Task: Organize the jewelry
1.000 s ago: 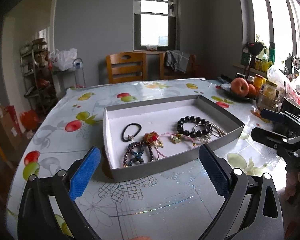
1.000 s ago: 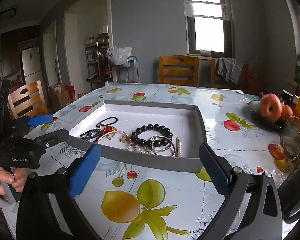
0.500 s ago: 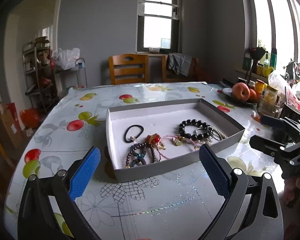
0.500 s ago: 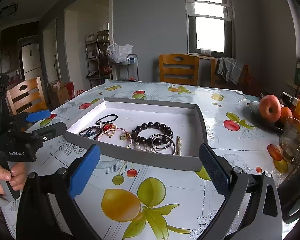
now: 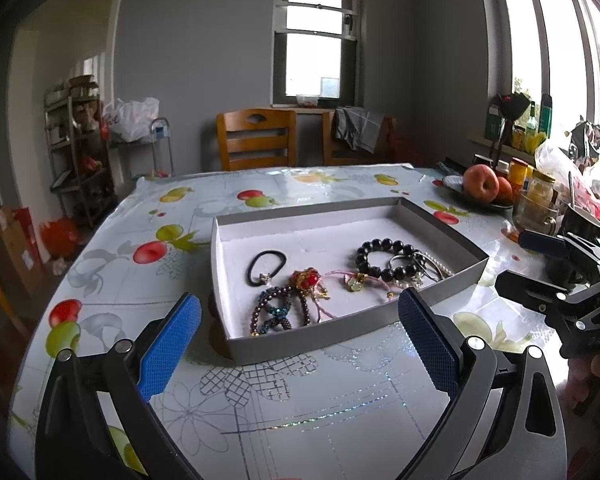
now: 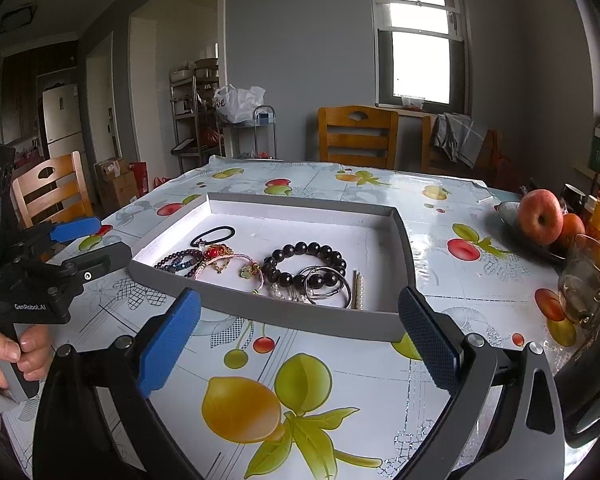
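A shallow grey tray [image 5: 352,340] [image 6: 300,320] with a white floor sits on the fruit-print table. In it lie a black hair tie [image 5: 266,266] [image 6: 214,235], a dark beaded bracelet with blue beads [image 5: 278,312] [image 6: 178,260], a red and gold charm [image 5: 308,280] [image 6: 216,252], a pink cord bracelet [image 5: 356,280] [image 6: 248,270], a black bead bracelet [image 5: 384,260] [image 6: 304,262], silver rings [image 6: 328,284] and a pearl strand [image 6: 358,292]. My left gripper [image 5: 300,340] [image 6: 88,244] is open and empty before the tray's near left side. My right gripper [image 6: 300,340] [image 5: 528,264] is open and empty at the tray's right.
A plate with apples [image 5: 482,186] [image 6: 540,216], jars [image 5: 540,188] and a glass mug [image 6: 588,280] crowd the table's right edge. Wooden chairs [image 5: 256,140] [image 6: 48,188] stand behind and to the left. A shelf rack [image 5: 76,152] stands at the far left wall.
Both views have shifted slightly, with the tray a bit lower and nearer in each. Both grippers stay open and nothing in the tray has moved.
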Available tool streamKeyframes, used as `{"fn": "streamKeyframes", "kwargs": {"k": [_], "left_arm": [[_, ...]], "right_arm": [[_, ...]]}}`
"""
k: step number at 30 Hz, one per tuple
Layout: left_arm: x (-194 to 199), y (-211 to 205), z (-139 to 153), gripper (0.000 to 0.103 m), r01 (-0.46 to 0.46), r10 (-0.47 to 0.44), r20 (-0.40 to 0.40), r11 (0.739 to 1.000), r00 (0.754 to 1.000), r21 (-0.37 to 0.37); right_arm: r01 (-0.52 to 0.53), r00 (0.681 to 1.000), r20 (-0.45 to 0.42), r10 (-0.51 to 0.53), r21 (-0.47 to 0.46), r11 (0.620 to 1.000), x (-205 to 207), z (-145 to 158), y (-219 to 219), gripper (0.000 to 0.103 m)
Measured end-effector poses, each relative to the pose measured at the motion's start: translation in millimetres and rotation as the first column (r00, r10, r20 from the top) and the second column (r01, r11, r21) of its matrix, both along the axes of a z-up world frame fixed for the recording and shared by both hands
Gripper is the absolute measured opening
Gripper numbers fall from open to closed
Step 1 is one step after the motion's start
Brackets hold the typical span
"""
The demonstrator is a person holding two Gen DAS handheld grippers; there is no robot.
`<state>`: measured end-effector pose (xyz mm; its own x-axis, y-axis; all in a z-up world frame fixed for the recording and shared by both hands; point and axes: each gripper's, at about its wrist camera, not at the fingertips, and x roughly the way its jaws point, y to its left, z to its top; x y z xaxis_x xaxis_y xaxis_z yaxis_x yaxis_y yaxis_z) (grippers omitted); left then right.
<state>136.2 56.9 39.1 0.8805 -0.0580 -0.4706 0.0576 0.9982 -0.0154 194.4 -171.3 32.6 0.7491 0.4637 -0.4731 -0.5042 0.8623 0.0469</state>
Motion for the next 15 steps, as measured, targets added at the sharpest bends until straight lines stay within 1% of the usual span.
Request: {"fn": "streamKeyframes", "kwargs": {"k": [15], "left_arm": [[-0.7, -0.4, 0.2, 0.098, 0.001, -0.001, 0.001, 1.000, 1.000, 0.002]], "right_arm": [[0.000, 1.000, 0.000, 0.000, 0.000, 1.000, -0.3, 0.2, 0.6, 0.098]]}}
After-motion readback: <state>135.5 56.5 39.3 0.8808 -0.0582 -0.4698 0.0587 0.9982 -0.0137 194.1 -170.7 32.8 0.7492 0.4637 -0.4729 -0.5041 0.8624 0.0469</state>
